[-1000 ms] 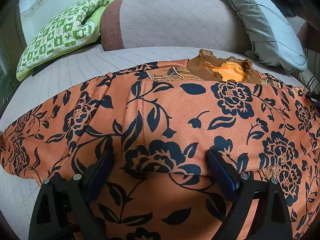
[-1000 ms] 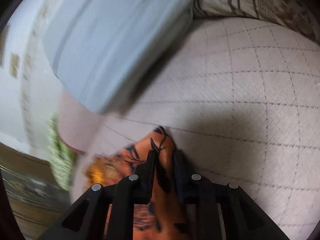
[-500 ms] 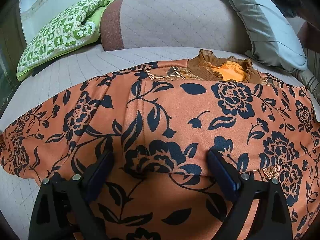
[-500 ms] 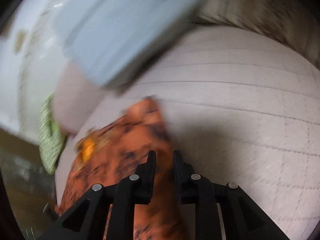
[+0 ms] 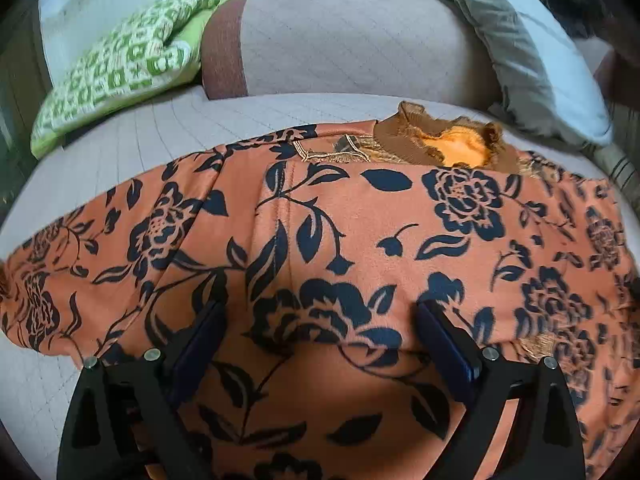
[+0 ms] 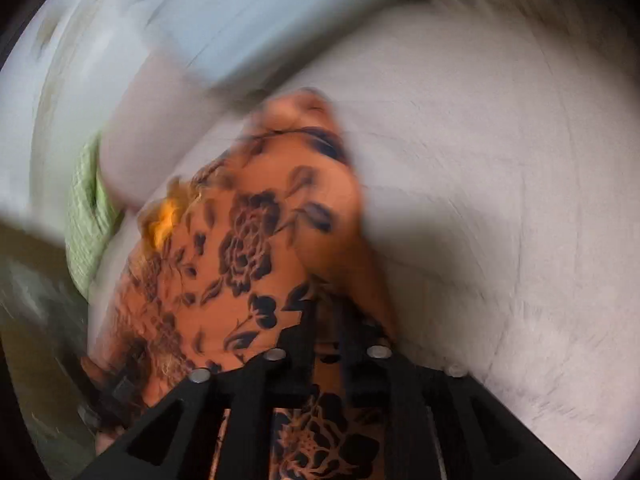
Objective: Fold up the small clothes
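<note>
An orange garment [image 5: 360, 220] with a dark blue flower print lies spread across the quilted seat [image 5: 140, 132], its brown collar [image 5: 452, 144] at the far side. My left gripper [image 5: 318, 312] is open, and its two fingers rest wide apart on the cloth near the lower edge. In the blurred right wrist view, my right gripper [image 6: 329, 320] holds a fold of the same garment [image 6: 248, 240] between its nearly closed jaws. They are still closing. The cloth it holds is raised off the seat [image 6: 500, 200].
A green patterned cushion [image 5: 120, 64] lies at the back left. A grey pillow [image 5: 532, 52] leans at the back right, and a beige bolster with a brown band [image 5: 340, 40] runs between them. Bare quilted seat shows to the right of the lifted cloth.
My right gripper has risen and carried its pinched piece of the garment leftward over the body of the garment, so more of the cloth now shows. The left gripper has stayed still.
</note>
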A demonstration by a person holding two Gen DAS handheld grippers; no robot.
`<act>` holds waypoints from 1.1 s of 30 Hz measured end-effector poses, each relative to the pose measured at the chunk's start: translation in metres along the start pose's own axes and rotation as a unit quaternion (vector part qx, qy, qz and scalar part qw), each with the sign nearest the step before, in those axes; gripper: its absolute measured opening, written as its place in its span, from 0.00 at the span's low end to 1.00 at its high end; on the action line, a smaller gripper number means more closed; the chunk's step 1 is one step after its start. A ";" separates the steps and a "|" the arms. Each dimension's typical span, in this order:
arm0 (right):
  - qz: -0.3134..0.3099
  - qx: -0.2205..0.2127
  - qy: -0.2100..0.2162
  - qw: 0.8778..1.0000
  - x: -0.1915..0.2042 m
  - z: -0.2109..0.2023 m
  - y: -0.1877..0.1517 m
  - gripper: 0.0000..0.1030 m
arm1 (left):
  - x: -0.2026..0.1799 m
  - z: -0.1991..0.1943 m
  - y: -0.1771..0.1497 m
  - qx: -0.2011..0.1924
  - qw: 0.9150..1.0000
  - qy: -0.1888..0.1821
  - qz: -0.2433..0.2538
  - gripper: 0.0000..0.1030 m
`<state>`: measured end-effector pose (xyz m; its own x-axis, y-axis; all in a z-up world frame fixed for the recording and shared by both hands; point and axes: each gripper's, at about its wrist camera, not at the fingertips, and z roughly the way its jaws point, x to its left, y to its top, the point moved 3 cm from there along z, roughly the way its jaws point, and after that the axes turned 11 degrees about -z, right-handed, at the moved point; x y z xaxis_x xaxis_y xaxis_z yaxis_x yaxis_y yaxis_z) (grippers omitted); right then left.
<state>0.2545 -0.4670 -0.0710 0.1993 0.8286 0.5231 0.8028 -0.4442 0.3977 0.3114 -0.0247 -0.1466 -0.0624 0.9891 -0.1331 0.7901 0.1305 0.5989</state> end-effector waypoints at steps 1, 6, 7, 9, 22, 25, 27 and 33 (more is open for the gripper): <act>-0.031 -0.016 -0.018 0.999 0.016 -0.015 -0.003 0.12 | 0.005 -0.007 0.002 0.003 1.000 -0.009 -0.001 0.93; -0.165 -0.063 -0.086 0.981 0.060 -0.062 -0.044 0.71 | 0.094 -0.084 0.015 -0.070 0.994 -0.044 -0.078 0.93; -0.174 -0.075 -0.096 0.977 0.044 -0.078 -0.059 0.77 | 0.123 -0.095 0.016 -0.082 0.990 -0.039 -0.104 0.93; -0.187 -0.082 -0.096 0.974 0.039 -0.086 -0.085 0.77 | 0.186 -0.110 0.017 -0.097 0.981 -0.017 -0.165 0.93; -0.196 -0.083 -0.110 0.971 0.036 -0.074 -0.130 0.77 | 0.482 -0.070 0.027 -0.070 0.874 0.123 -0.464 0.92; -0.184 -0.082 -0.114 0.973 0.031 -0.074 -0.130 0.77 | 0.490 -0.060 0.032 -0.067 0.862 0.153 -0.479 0.69; -0.184 -0.084 -0.117 0.972 0.030 -0.076 -0.131 0.77 | 0.500 -0.050 0.040 -0.039 0.867 0.142 -0.475 0.03; -0.174 -0.102 -0.115 0.973 0.020 -0.089 -0.131 0.77 | 0.481 -0.096 0.068 -0.107 0.874 0.110 -0.461 0.02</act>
<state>0.1036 -0.4221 -0.0454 0.0749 0.9846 0.1582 0.7211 -0.1630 0.6734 0.2764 0.4660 -0.0942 -0.7466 0.4426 -0.4967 0.2112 0.8657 0.4539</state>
